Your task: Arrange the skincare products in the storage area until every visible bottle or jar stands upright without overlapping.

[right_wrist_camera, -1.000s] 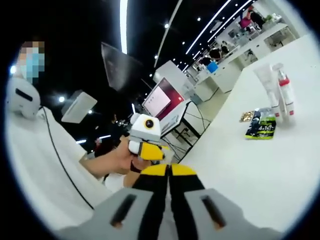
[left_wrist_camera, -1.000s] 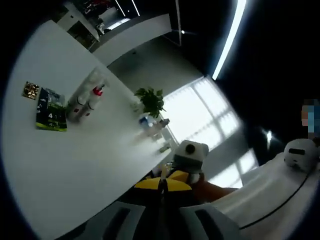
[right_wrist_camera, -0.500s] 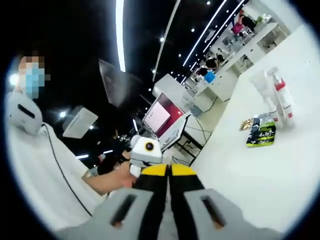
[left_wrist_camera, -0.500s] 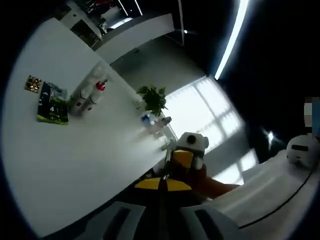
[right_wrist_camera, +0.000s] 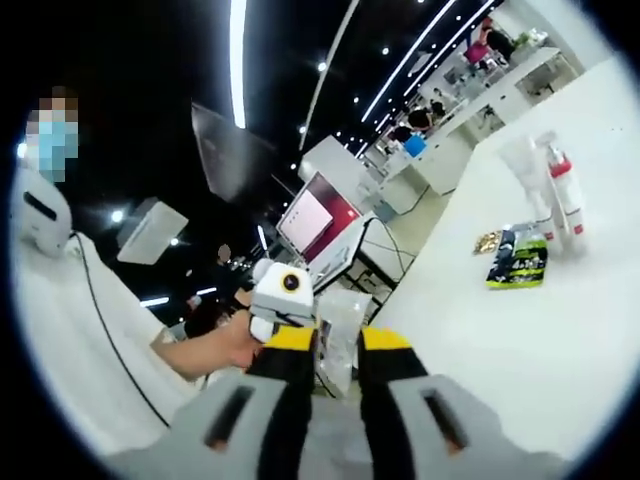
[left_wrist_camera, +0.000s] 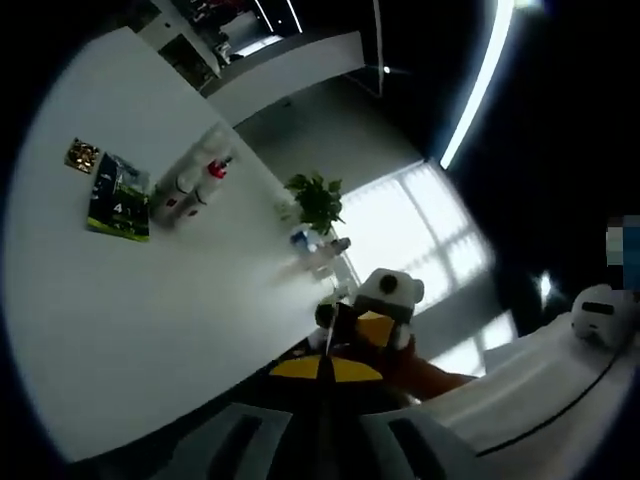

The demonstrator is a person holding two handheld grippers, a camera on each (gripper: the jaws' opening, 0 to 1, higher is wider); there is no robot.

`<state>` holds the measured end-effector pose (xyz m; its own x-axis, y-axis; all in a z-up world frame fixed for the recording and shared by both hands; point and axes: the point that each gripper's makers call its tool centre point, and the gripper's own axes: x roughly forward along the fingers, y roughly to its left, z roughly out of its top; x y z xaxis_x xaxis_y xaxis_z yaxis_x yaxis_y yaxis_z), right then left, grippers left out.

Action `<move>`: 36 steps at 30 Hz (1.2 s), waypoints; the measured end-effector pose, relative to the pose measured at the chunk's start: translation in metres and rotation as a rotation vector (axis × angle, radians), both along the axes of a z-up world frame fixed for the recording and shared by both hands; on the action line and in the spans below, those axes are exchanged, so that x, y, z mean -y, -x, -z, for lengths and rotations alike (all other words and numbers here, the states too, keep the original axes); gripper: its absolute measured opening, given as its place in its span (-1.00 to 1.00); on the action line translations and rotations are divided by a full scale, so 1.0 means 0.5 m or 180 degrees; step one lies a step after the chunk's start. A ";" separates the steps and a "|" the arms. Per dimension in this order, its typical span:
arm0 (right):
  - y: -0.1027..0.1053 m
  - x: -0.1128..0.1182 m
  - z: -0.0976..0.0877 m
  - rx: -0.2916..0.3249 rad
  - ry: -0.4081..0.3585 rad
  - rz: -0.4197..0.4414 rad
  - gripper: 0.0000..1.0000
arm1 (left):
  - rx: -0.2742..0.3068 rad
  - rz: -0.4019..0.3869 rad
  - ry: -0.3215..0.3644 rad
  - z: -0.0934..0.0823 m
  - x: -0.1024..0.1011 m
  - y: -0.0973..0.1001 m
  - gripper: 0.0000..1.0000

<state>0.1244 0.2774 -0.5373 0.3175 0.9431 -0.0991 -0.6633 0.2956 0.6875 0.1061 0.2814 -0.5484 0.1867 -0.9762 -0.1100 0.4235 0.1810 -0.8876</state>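
Observation:
On the white table (left_wrist_camera: 150, 330) lie a white tube (left_wrist_camera: 180, 172) and a red-capped bottle (left_wrist_camera: 205, 182), side by side. Beside them are a green packet (left_wrist_camera: 118, 198) and a small gold item (left_wrist_camera: 82, 155). My left gripper (left_wrist_camera: 325, 370) is shut and empty, off the table's near edge and far from them. In the right gripper view the same tube (right_wrist_camera: 527, 170), red-capped bottle (right_wrist_camera: 563, 190) and green packet (right_wrist_camera: 518, 262) sit far off to the right. My right gripper (right_wrist_camera: 338, 345) is open, and a pale blurred shape shows through its gap. Both grippers face each other in the air.
A potted plant (left_wrist_camera: 318, 200) and some small bottles (left_wrist_camera: 315, 245) stand at the table's far end. A hand (right_wrist_camera: 215, 345) holds the left gripper (right_wrist_camera: 280, 295). A screen (right_wrist_camera: 312, 215) and other desks stand behind. The right gripper (left_wrist_camera: 385, 300) hangs beside the table edge.
My right gripper's jaws have gone from shut to open. Both views have shifted a little with the hands. The things on the table have not moved.

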 end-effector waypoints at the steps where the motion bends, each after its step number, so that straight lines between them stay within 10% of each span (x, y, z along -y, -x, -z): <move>1: -0.001 -0.002 0.006 0.0043 0.0074 0.0002 -0.66 | 0.0000 0.0047 0.0012 -0.003 0.012 0.005 -0.98; 6: 0.004 -0.003 0.004 0.0176 0.0124 -0.0033 -0.92 | 0.0015 0.0086 -0.0116 0.010 0.027 0.008 -0.98; 11: -0.006 0.010 -0.005 -0.0240 -0.0200 0.0044 -0.86 | 0.0004 0.0121 -0.0074 0.003 0.028 0.011 -0.98; 14: -0.008 0.022 -0.010 -0.0242 -0.0272 0.0059 -0.95 | -0.0033 0.0082 -0.0102 0.009 0.022 0.004 -0.98; 16: -0.014 0.026 -0.008 0.0084 -0.0099 0.0116 -0.96 | -0.0042 0.0076 -0.0091 0.007 0.024 0.002 -0.98; 18: -0.010 0.027 -0.008 -0.0078 -0.0168 0.0091 -0.96 | -0.0042 0.0088 -0.0117 0.008 0.028 0.002 -0.98; 28: -0.029 0.049 -0.028 -0.0256 -0.0465 0.0220 -0.96 | -0.0146 0.0007 0.0217 -0.025 0.037 -0.010 -0.98; 36: -0.041 0.051 -0.009 -0.0277 -0.0418 0.0343 -0.57 | -0.0049 -0.0118 0.0067 -0.014 0.016 -0.024 -0.99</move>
<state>0.1449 0.2516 -0.5330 0.4130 0.9107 -0.0090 -0.5689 0.2657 0.7783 0.1183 0.2735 -0.5412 0.2214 -0.9708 -0.0926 0.4032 0.1776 -0.8977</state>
